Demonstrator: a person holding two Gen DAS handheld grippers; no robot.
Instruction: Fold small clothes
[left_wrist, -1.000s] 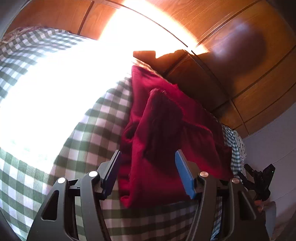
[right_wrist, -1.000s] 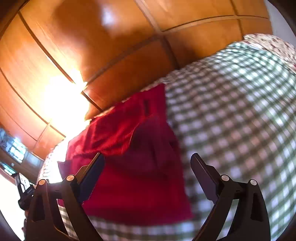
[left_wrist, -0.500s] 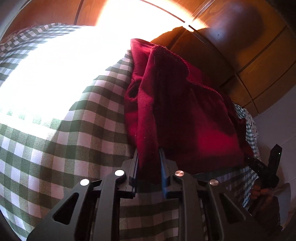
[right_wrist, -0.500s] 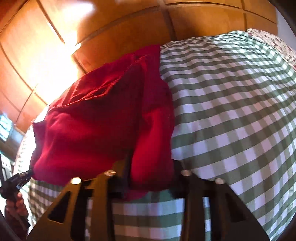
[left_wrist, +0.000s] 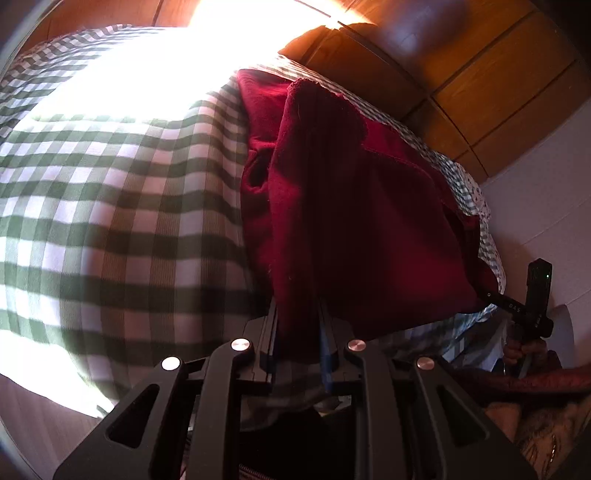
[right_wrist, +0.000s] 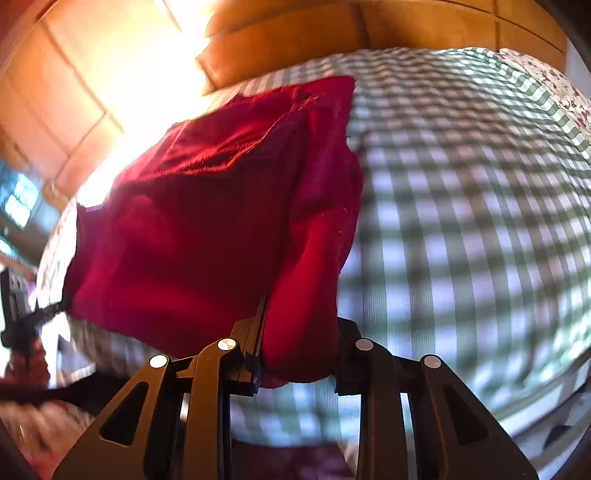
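Red garment, bunched and creased, pinched by both tongs.

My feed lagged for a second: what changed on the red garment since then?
Both grippers went from open above the red garment to shut on its near edge: the left gripper and the right gripper now lift that edge off the green checked bedspread. The far edge stayed down.
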